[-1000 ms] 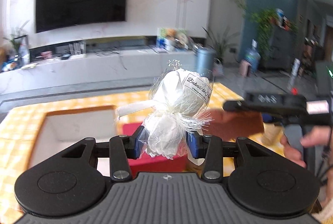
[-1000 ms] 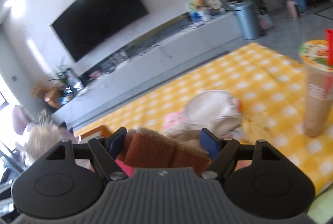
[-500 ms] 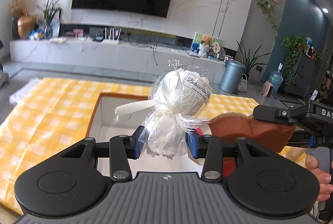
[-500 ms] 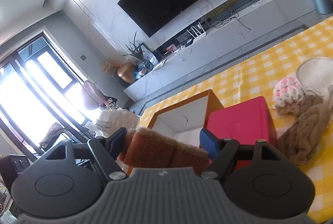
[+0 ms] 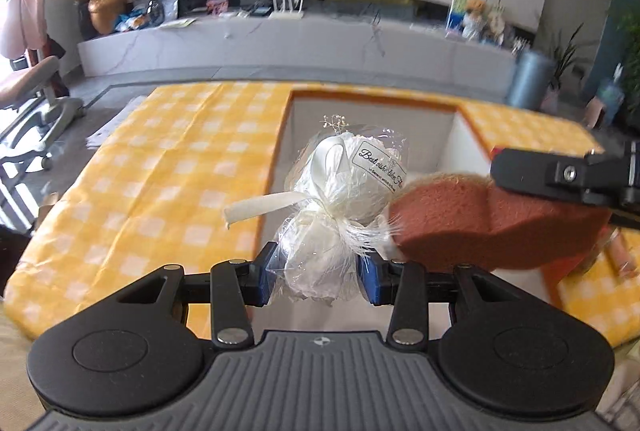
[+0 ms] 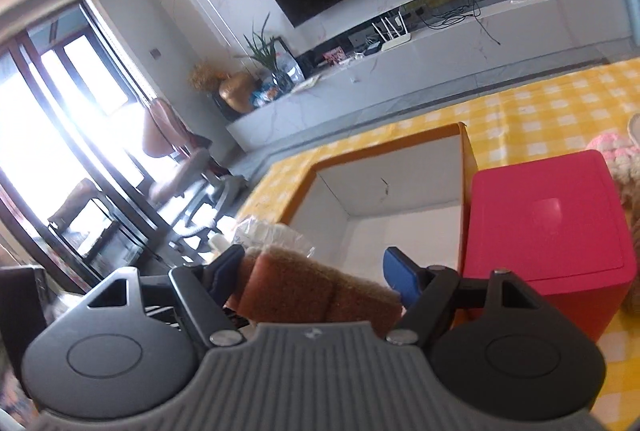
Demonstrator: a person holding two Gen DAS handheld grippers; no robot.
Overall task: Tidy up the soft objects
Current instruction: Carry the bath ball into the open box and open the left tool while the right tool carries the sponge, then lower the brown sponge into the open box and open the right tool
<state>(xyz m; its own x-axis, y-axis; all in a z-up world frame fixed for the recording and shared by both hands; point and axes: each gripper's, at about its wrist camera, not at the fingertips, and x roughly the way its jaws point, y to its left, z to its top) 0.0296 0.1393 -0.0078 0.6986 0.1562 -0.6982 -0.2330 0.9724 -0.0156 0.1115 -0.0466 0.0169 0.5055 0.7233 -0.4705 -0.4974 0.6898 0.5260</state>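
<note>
My left gripper (image 5: 318, 281) is shut on a white cellophane-wrapped bundle (image 5: 340, 199) tied with ribbon, held above the open white box with orange rim (image 5: 372, 99). My right gripper (image 6: 316, 275) is shut on a brown sponge (image 6: 304, 287); in the left wrist view the sponge (image 5: 492, 223) hangs just right of the bundle, almost touching it. The box (image 6: 384, 179) lies ahead of the right gripper. The bundle's wrapper (image 6: 264, 231) peeks past the right gripper's left finger.
A red box (image 6: 548, 227) stands right of the white box. A pink-white knit thing (image 6: 612, 151) and a brown knit piece (image 6: 634, 203) lie behind it on the yellow checked tablecloth (image 5: 160, 171). Office chairs (image 5: 28, 83) stand beyond the table's left side.
Both grippers have swung left and tipped down over the white box. The sponge has come closer to the wrapped bundle. Both holds are unchanged.
</note>
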